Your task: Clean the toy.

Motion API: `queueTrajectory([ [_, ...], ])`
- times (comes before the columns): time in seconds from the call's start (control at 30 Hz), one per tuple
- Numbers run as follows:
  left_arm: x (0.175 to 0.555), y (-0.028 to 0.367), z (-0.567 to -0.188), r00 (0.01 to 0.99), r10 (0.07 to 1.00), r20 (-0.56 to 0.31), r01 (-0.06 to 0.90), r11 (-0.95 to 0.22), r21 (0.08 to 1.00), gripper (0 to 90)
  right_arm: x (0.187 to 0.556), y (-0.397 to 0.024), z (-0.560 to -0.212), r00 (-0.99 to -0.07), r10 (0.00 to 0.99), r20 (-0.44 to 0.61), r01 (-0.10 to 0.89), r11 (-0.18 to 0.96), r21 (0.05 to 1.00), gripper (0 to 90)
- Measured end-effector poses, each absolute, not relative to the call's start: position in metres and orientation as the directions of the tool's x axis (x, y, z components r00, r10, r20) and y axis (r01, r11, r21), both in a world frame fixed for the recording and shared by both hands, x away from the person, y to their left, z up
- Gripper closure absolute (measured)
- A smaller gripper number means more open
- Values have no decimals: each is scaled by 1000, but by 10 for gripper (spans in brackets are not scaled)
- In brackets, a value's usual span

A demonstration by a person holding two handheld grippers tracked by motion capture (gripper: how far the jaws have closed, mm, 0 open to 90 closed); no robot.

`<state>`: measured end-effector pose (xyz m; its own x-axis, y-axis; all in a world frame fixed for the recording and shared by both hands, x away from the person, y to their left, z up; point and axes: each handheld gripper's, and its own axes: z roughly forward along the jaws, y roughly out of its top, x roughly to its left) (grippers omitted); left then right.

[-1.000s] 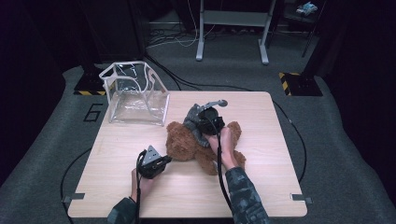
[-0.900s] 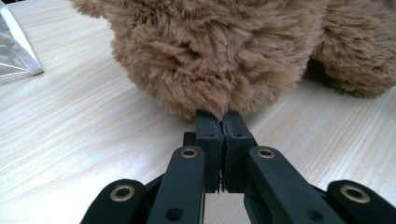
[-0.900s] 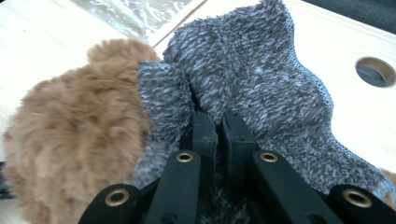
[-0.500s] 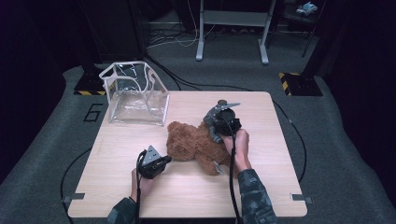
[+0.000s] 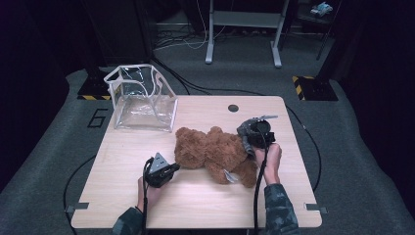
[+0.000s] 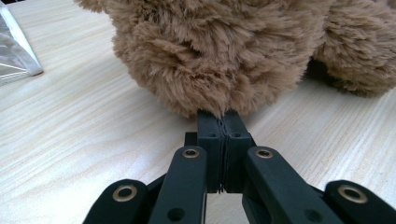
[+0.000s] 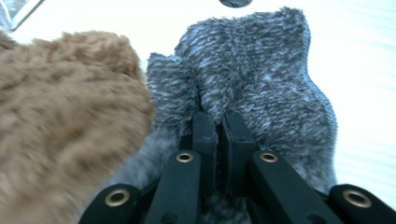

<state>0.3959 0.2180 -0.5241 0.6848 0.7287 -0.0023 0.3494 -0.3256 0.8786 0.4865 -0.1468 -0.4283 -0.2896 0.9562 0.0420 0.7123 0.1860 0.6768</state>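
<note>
A brown teddy bear [image 5: 213, 152] lies on its side in the middle of the wooden table [image 5: 205, 205]. My left gripper [image 5: 173, 168] sits at its near left edge. In the left gripper view the jaws are shut, with a tuft of the bear's fur [image 6: 219, 46] pinched at the left gripper's [image 6: 223, 116] tips. My right gripper [image 5: 249, 131] is at the bear's right end. It is shut on a fold of a grey knitted cloth [image 7: 261, 79], which bunches around the right gripper's [image 7: 218, 116] tips and lies against the bear [image 7: 60, 116].
A clear plastic bag with white edging [image 5: 142, 100] stands open at the table's back left; its corner [image 6: 14, 51] shows in the left gripper view. A round hole [image 5: 233, 107] sits near the far edge. Black cables trail off the table onto the grey floor.
My right gripper has carried the grey cloth to the right, from above the bear's middle to its right end. The left gripper has stayed at the bear's near edge.
</note>
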Motion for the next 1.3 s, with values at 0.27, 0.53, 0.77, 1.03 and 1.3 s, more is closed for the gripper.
queueTrajectory([
  [0.27, 396, 218, -524, 687, 727, 2, 349, -332, 876, 888, 462, -140, -392, -357, 931, 80, 609, 167, 776, 857],
  [0.53, 396, 218, -524, 688, 726, 4, 349, -335, 875, 888, 442, -69, -369, -529, 849, 1, 504, 313, 805, 856],
  [0.77, 396, 219, -524, 687, 727, 2, 349, -332, 876, 889, 447, -24, -399, -597, 801, -34, 518, 417, 747, 856],
  [1.03, 396, 218, -524, 687, 726, -4, 351, -327, 878, 892, 446, -46, -405, -570, 822, -7, 548, 386, 742, 856],
  [1.3, 396, 218, -524, 686, 728, -4, 350, -325, 879, 892, 438, -85, -406, -505, 863, 2, 570, 332, 752, 855],
])
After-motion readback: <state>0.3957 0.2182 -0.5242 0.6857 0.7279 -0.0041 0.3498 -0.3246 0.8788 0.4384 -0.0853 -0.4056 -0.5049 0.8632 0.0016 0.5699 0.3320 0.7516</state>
